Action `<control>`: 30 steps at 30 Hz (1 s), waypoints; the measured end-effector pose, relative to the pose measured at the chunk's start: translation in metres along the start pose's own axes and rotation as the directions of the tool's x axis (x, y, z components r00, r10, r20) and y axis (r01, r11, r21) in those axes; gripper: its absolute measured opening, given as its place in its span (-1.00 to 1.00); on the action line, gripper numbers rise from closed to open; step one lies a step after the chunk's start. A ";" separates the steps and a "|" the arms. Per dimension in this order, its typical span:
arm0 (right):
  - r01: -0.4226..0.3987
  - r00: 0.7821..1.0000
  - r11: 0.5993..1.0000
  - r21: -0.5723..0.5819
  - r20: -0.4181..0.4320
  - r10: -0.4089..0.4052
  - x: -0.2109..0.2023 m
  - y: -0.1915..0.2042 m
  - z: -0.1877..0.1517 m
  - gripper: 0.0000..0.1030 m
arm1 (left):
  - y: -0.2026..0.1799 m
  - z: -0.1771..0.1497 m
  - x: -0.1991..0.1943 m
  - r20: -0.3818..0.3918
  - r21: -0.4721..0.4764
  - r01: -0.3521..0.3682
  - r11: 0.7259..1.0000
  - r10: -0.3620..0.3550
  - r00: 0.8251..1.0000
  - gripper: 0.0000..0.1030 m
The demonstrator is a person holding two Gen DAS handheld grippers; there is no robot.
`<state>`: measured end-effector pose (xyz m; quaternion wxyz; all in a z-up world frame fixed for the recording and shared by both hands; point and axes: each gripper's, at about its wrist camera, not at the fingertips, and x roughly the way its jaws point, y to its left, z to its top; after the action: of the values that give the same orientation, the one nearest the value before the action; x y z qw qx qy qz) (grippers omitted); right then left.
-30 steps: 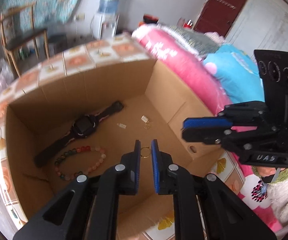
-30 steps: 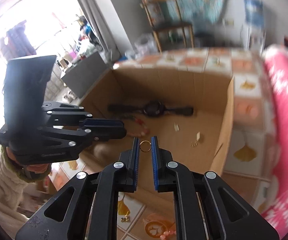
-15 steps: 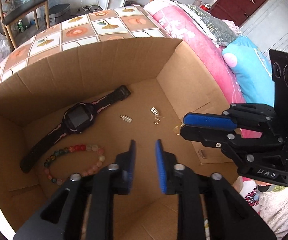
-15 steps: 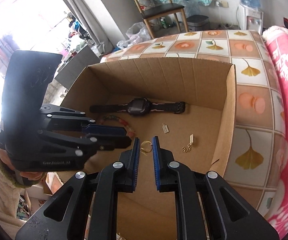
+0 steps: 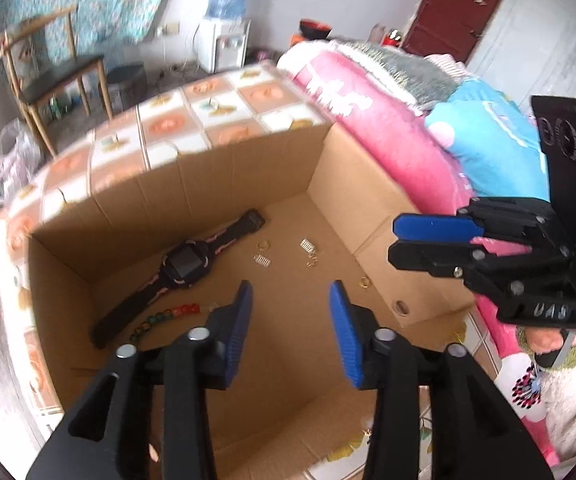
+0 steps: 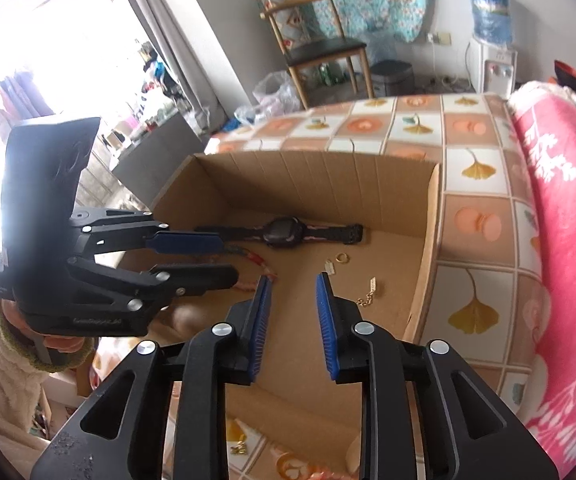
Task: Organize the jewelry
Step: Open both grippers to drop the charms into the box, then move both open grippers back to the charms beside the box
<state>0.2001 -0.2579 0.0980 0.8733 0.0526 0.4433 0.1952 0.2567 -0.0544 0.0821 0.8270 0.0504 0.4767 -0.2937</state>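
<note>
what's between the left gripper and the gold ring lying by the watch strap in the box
Nothing visible. The left gripper hangs over the open cardboard box, its jaws just opened and empty. The gold ring lies on bare cardboard past the fingertips, beside the watch; a small silver charm sits just short of it, slightly aside.

Little can be read. Pale raised letters run along the lower edge of the right gripper (image 5: 428,236) body in the left wrist view, upside down and unclear. The left gripper (image 6: 207,256) body bears a similar pale line, too blurred to read.
</note>
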 end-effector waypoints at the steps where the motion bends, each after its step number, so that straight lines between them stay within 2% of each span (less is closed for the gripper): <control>1: -0.002 1.000 1.000 -0.001 0.019 0.002 -0.008 0.002 -0.001 -0.39 | -0.004 -0.003 -0.010 0.024 0.015 -0.005 1.000 0.005 1.000 -0.09; 3: -0.006 0.998 1.000 -0.006 0.068 0.006 -0.030 0.009 -0.005 -0.27 | -0.011 -0.012 -0.030 0.072 0.042 -0.014 0.999 0.011 0.997 0.02; 5: -0.024 0.993 0.999 -0.025 0.118 0.027 -0.049 0.015 -0.009 -0.20 | -0.019 -0.023 -0.050 0.115 0.059 -0.026 0.998 0.019 0.993 0.22; 7: -0.024 0.984 0.999 -0.030 0.175 0.029 -0.073 0.023 -0.021 0.03 | -0.024 -0.035 -0.067 0.151 0.070 -0.037 0.997 0.026 0.988 0.37; 9: -0.019 0.975 0.999 -0.040 0.222 0.027 -0.089 0.031 -0.033 0.15 | -0.029 -0.053 -0.086 0.192 0.076 -0.041 0.996 0.026 0.981 0.46; 12: 0.027 0.956 0.998 -0.061 0.294 -0.007 -0.111 0.047 -0.067 0.41 | -0.034 -0.086 -0.111 0.239 0.074 -0.026 0.997 0.007 0.971 0.62; 15: 0.061 0.947 0.997 -0.044 0.319 -0.044 -0.115 0.059 -0.109 0.61 | -0.037 -0.125 -0.126 0.271 0.065 -0.013 0.998 -0.005 0.963 0.75; 19: 0.090 0.962 0.995 0.030 0.256 -0.095 -0.091 0.061 -0.154 0.69 | -0.041 -0.173 -0.120 0.260 0.032 -0.009 0.999 0.001 0.966 0.87; 21: 0.111 0.977 0.991 0.078 0.175 -0.123 -0.065 0.060 -0.176 0.69 | -0.040 -0.193 -0.102 0.220 0.004 -0.004 1.000 0.003 0.975 0.87; 23: 0.149 0.981 0.983 0.107 0.109 -0.161 -0.043 0.060 -0.191 0.69 | -0.038 -0.208 -0.083 0.185 -0.024 -0.025 0.999 0.029 0.982 0.87; 28: 0.300 0.954 0.952 0.059 0.009 -0.301 -0.004 0.068 -0.215 0.69 | -0.028 -0.235 -0.021 0.077 -0.067 -0.179 0.982 0.183 0.980 0.87; 30: 0.308 0.951 0.950 0.051 -0.006 -0.308 0.004 0.068 -0.219 0.69 | -0.026 -0.240 -0.004 0.046 -0.065 -0.202 0.977 0.205 0.978 0.87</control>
<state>0.0080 -0.2113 -0.0189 0.8918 0.0053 0.4502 0.0454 0.0591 0.0137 -0.0393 0.8661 0.0663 0.4558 -0.1942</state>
